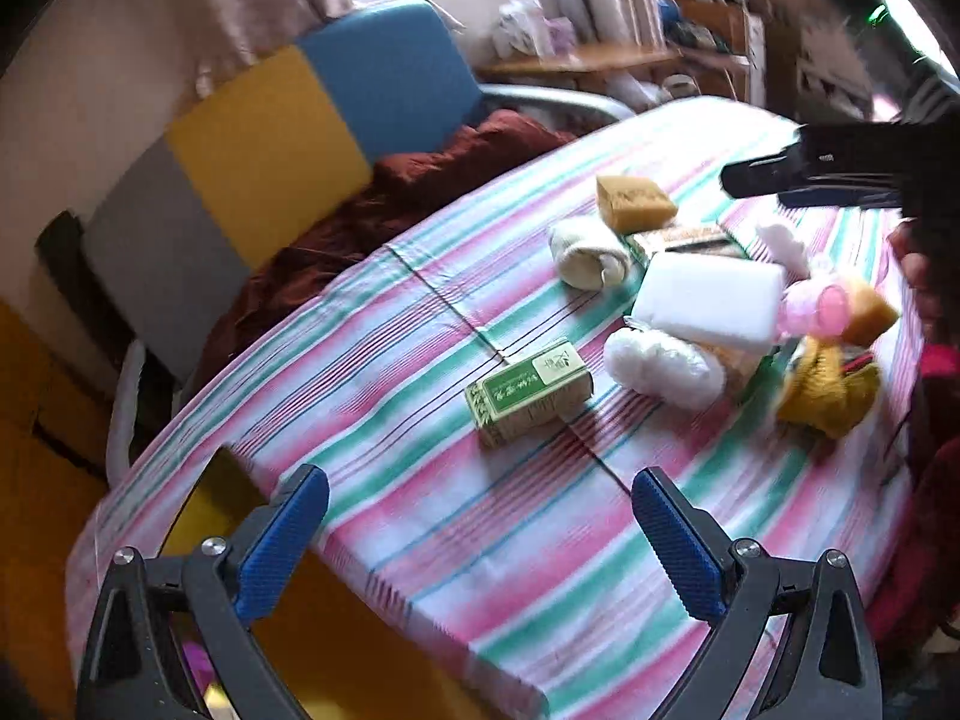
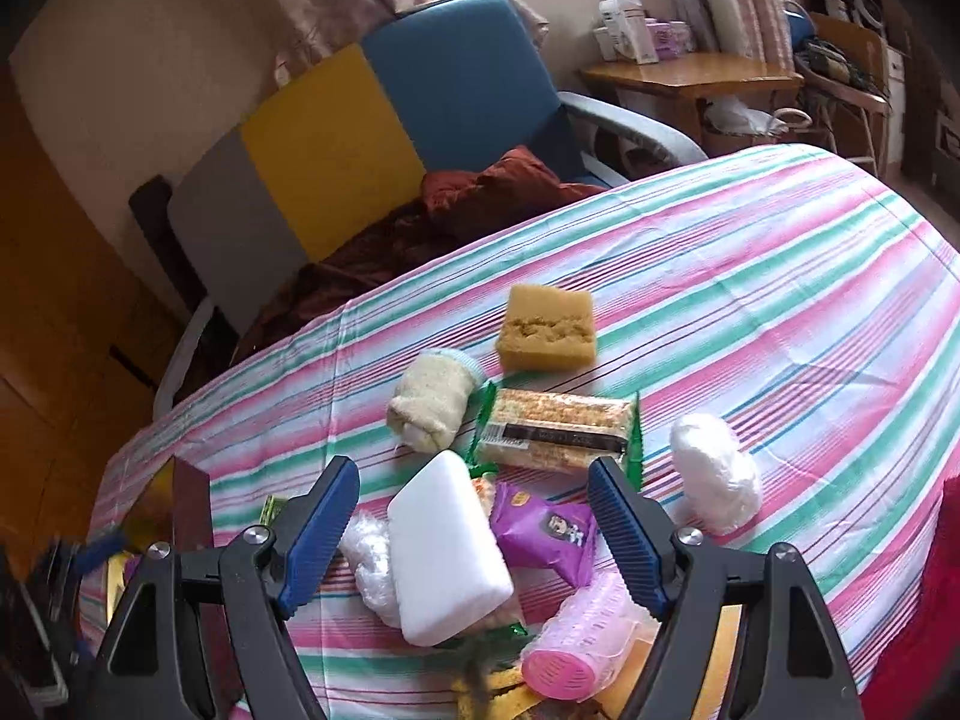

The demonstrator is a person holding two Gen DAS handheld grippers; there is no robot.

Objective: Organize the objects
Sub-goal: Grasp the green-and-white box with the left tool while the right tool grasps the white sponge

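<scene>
Little of the sorting looks done: most things sit jumbled in one heap on the striped desk (image 2: 780, 276). Only the green box (image 1: 528, 393) lies a little apart from the pile.

The right gripper (image 2: 474, 531) hangs over the heap, its fingers wide and holding nothing; the white block (image 2: 447, 546) lies below the gap between them, with the purple packet (image 2: 543, 531) just beside it and the pink roller (image 2: 585, 639) nearer the camera.

The left gripper (image 1: 480, 531) is also wide and empty, with the green box ahead of it, well apart.
</scene>
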